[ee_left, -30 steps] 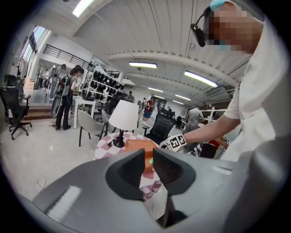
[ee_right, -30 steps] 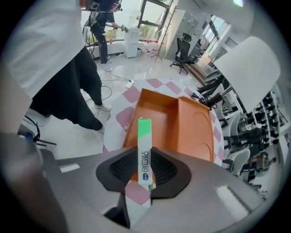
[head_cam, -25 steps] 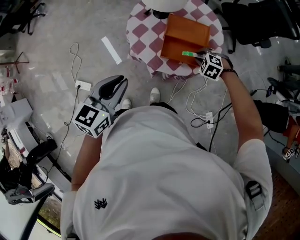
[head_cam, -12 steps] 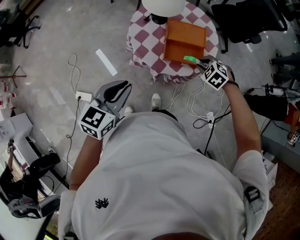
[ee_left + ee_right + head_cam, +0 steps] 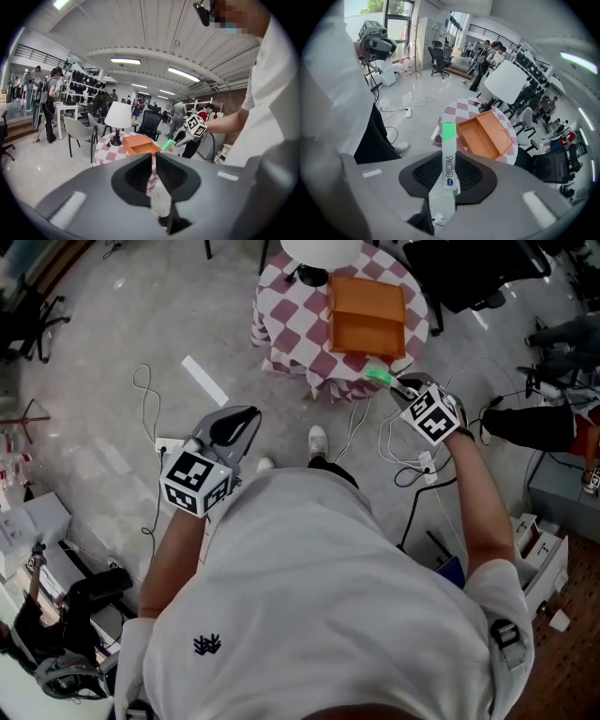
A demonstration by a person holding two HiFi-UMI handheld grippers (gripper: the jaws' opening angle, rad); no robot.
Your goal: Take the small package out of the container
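An open orange box lies on a round table with a red-and-white checked cloth. My right gripper is shut on a small white package with a green end, held in the air just off the table's near edge and apart from the box. In the right gripper view the package stands upright between the pads, with the box beyond it. My left gripper hangs over the floor to the left, shut with nothing in it; its view shows the box and the package far ahead.
A white lamp stands at the table's far side. Cables and a power strip lie on the floor by the person's shoes. Black office chairs stand to the right. Several people stand in the background.
The right gripper has drawn the green-tipped package back from over the orange box to past the table's near edge. The person has stepped back; the left gripper has stayed put.
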